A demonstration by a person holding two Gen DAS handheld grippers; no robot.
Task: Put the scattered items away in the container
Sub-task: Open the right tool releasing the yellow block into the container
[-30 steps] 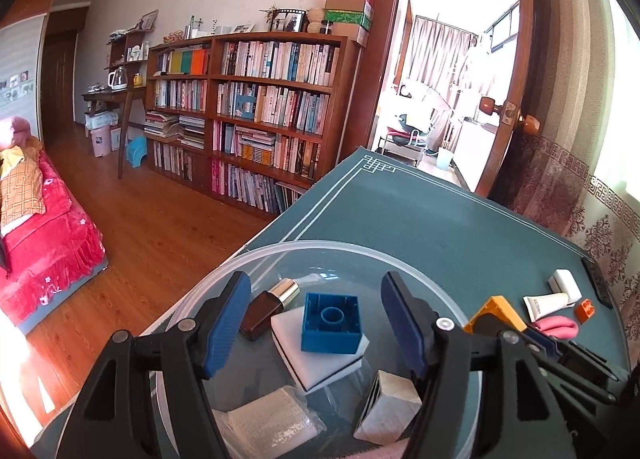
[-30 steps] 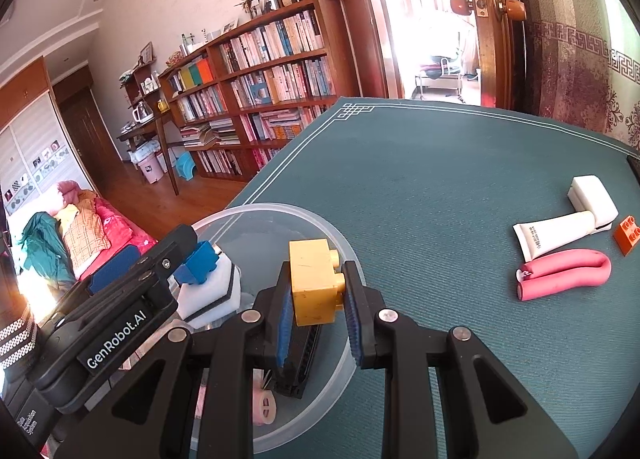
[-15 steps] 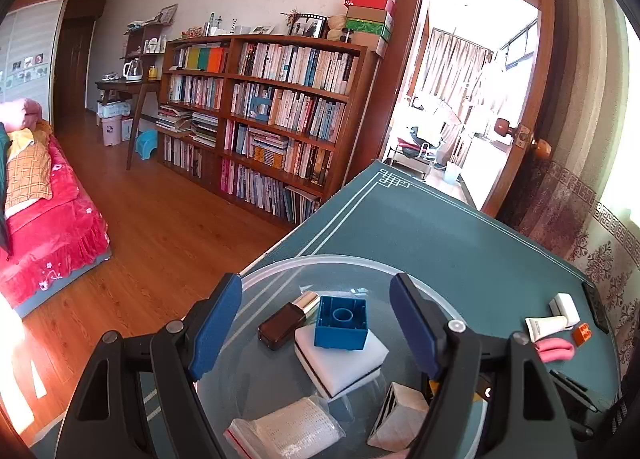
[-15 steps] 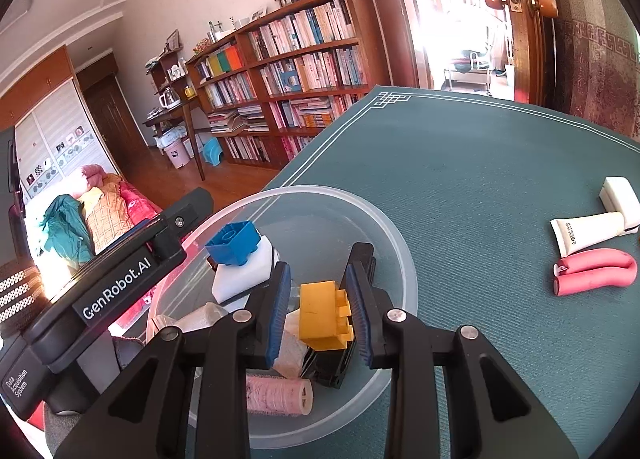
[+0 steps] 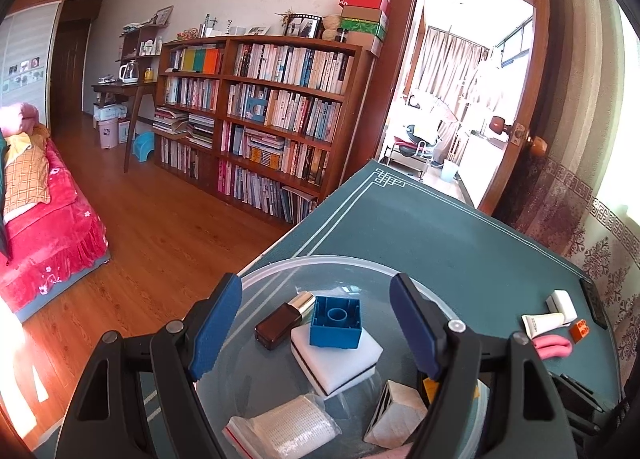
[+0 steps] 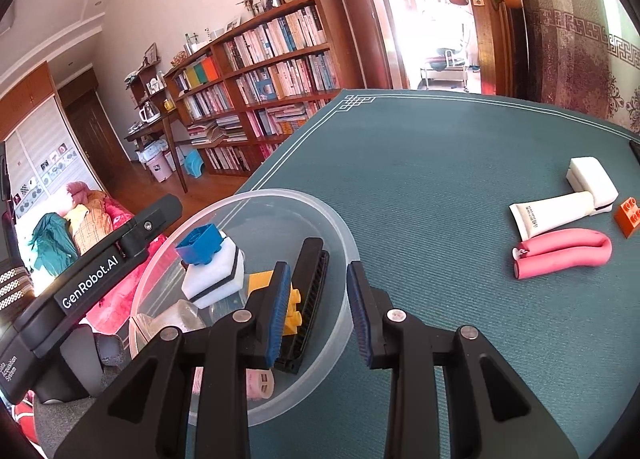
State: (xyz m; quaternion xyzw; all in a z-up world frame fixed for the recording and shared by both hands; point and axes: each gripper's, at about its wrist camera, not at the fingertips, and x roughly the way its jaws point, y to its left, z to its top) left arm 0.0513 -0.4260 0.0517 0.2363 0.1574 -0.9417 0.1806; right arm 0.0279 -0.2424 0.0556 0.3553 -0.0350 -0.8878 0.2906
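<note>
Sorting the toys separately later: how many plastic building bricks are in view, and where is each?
3. The blue brick sits on the white sponge in the clear bowl; the yellow brick lies in the bowl too; the orange brick remains on the table. Others may be hidden.

Bookshelf (image 5: 260,115), red bed (image 5: 44,227), open door (image 6: 492,19)

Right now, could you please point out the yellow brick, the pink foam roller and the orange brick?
yellow brick (image 6: 262,282): right wrist view, top face.
pink foam roller (image 6: 568,249): right wrist view, middle.
orange brick (image 6: 631,215): right wrist view, studded top.
</note>
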